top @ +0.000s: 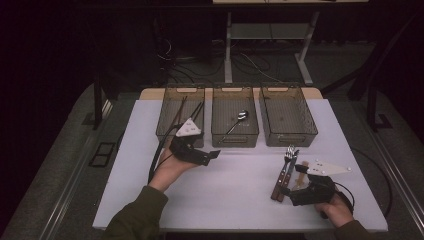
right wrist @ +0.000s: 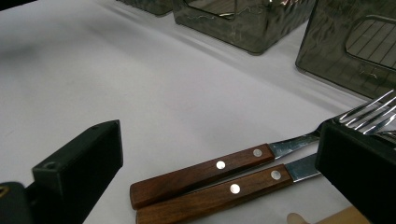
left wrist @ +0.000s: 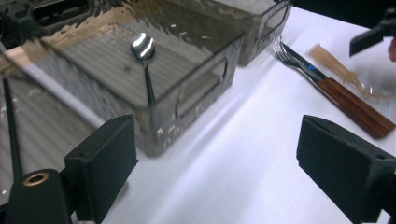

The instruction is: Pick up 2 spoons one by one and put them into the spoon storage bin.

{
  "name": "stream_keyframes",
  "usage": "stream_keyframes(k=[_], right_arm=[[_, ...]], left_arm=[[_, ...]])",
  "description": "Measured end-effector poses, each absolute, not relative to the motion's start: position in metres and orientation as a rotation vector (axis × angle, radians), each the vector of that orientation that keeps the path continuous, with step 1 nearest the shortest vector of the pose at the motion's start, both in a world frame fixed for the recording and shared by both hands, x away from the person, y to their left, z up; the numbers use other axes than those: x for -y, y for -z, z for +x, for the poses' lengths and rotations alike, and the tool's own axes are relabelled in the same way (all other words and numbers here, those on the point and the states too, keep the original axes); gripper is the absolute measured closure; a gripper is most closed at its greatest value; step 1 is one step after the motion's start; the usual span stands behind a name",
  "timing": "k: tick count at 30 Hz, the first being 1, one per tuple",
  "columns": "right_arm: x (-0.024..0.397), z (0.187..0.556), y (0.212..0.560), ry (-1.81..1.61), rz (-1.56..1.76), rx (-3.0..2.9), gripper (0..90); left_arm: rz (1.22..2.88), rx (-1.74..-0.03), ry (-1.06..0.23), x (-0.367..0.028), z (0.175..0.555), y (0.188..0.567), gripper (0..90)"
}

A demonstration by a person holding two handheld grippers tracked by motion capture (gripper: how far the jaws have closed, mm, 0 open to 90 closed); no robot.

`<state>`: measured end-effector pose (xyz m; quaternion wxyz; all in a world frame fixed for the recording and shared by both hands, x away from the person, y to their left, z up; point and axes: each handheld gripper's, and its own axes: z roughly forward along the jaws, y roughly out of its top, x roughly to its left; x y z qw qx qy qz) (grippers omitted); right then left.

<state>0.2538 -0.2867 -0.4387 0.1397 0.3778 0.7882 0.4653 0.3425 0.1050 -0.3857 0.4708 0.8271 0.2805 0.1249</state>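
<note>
Two wooden-handled forks (top: 283,174) lay side by side, tines toward the bins; right hand-held gripper (top: 291,192) gaped apart around them.

The forks (right wrist: 205,179) have brown wooden handles, smooth with a slight sheen, each set with round metal rivets; their tines are bright polished metal. The spoon (left wrist: 142,46) has a mirror-glossy metal bowl. The bins (top: 235,122) look like smoky translucent plastic, ribbed on the bottom. The table (top: 235,200) has a white, matt, smooth top. Both grippers' jaws are matt black plastic.
</note>
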Motion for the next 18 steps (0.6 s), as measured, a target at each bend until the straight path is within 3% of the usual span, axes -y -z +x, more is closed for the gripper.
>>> stream_keyframes(k=[11, 18], right_arm=[[0.286, 0.253, 0.439, -1.332, 1.078, -2.281, 0.5], [0.286, 0.253, 0.439, -1.328, 1.074, -2.285, 0.6]], left_arm=[[1.967, -0.676, -0.338, -0.136, 0.301, 0.41, 5.7], [1.952, -0.69, -0.276, -0.149, 0.287, 0.422, 0.0]])
